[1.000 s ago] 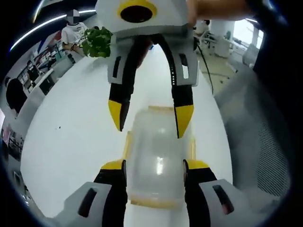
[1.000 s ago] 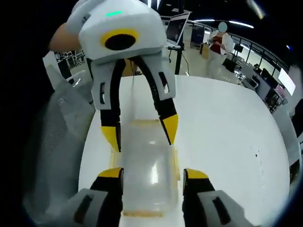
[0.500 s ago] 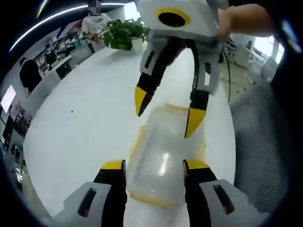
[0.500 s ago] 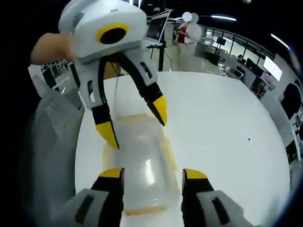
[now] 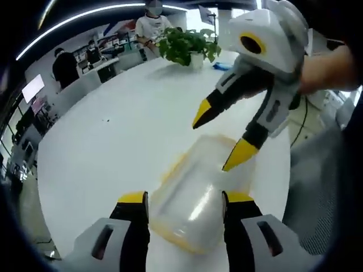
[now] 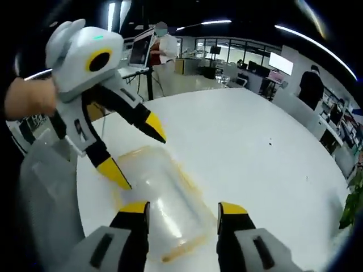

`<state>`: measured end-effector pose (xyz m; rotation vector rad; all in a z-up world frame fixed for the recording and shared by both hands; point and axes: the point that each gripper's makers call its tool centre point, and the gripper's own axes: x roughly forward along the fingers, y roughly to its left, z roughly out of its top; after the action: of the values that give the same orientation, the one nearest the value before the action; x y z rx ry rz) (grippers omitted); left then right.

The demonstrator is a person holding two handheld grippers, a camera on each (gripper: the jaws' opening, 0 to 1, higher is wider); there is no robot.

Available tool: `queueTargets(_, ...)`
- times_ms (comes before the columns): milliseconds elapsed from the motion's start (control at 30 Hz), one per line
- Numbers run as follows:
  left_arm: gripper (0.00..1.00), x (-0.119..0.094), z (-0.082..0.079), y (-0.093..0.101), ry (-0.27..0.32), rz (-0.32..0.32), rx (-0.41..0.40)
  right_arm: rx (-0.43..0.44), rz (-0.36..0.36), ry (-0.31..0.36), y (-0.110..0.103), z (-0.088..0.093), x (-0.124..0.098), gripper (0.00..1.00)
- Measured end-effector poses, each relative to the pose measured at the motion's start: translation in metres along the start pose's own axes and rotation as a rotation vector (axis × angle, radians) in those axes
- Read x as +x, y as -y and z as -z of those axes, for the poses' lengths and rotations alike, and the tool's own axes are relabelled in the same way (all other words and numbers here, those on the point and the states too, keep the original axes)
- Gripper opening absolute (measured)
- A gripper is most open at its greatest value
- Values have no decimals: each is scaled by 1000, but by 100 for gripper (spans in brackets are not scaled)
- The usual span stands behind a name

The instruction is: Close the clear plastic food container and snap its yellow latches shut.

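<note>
— What can't you make out on the clear plastic food container with yellow latches [image 5: 195, 190]?

— In the left gripper view its near end is hidden between the left gripper's [image 5: 184, 199] yellow-tipped jaws, and motion blur smears the latches, so latched or loose can't be told.

— And from the right gripper view?

— The right gripper [image 6: 183, 211] covers the container's [image 6: 159, 198] near corners there too. The leafy green potted plant [image 6: 354, 204] at the far right is cut off by the picture's edge.
</note>
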<state>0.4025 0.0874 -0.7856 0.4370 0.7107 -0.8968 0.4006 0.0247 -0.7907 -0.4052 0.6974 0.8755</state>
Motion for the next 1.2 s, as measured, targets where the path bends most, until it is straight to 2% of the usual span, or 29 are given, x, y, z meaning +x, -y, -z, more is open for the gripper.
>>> queueTargets(100,49,-3,1,-4,9,-51,-33,42,52,31,2,-1,-3,46)
queueTargets(300,49,-10,5,-11,31,-177,-97,93,138,52,0,2,-6,47)
queueTargets(400,49,-11,8,-8,36,-213,-125,169,190,70,2,4,-9,48)
queueTargets(433,49,-10,10,-7,32,-220,-122,161,204,71,3,4,-10,48)
queueTargets(500,49,-13,12,-11,39,-273,-135,179,243,72,4,6,-11,48)
queueTargets(533,48,-14,14,-11,40,-287,-158,192,256,90,3,4,-12,48)
queueTargets(633,48,-18,12,-13,68,-327,-201,188,278,84,-1,8,-12,48)
queueTargets(867,53,-15,17,-12,69,-332,-259,205,273,97,-4,7,-9,48)
queueTargets(1033,51,-18,13,-13,109,-329,-311,237,265,124,-3,6,-10,48)
queueTargets(1167,51,-18,15,-13,144,-324,-383,317,263,174,0,5,-12,48)
queueTargets(1200,52,-18,16,-13,156,-318,-424,346,257,184,0,6,-12,49)
